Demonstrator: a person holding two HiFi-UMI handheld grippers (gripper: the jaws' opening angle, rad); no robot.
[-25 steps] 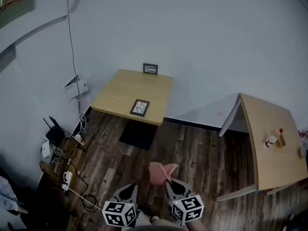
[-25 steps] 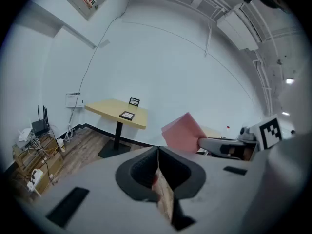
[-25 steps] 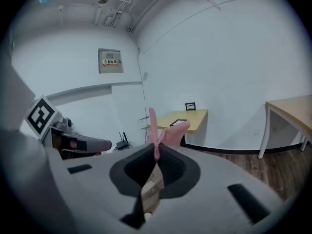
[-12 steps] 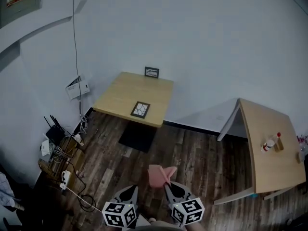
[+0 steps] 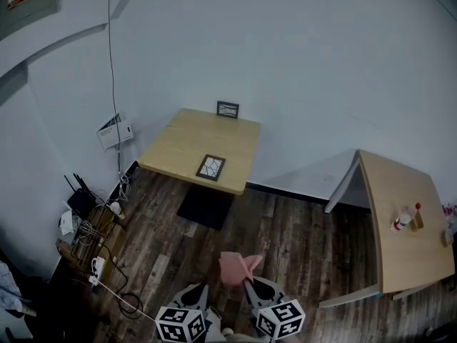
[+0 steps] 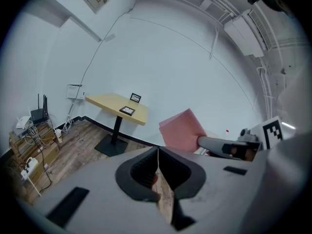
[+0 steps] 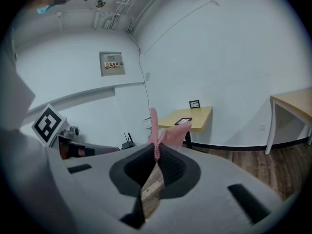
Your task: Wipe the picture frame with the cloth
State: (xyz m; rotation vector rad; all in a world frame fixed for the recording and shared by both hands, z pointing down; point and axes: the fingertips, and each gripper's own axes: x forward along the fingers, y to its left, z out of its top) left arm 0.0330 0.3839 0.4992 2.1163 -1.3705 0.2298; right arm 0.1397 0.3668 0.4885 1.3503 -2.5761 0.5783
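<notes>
A pink cloth point(image 5: 235, 266) sticks up from my right gripper point(image 5: 250, 282), which is shut on it; the right gripper view shows the cloth point(image 7: 168, 133) pinched at the jaw tips. My left gripper point(image 5: 198, 287) is shut with nothing in it, just left of the cloth point(image 6: 183, 130). Both hover low over the wooden floor, well short of the small wooden table point(image 5: 186, 138). A dark picture frame point(image 5: 211, 167) lies flat near the table's front edge. A second frame point(image 5: 228, 108) stands upright at its back, against the wall.
A larger wooden table point(image 5: 407, 220) with small bottles point(image 5: 402, 222) stands at the right. Boxes, a router and cables point(image 5: 86, 220) crowd the floor by the left wall. Dark plank floor stretches between me and the small table's black base point(image 5: 205, 207).
The head view has shifted slightly, so the whole scene sits a little lower. Both grippers keep their stance and the cloth stays in the right one.
</notes>
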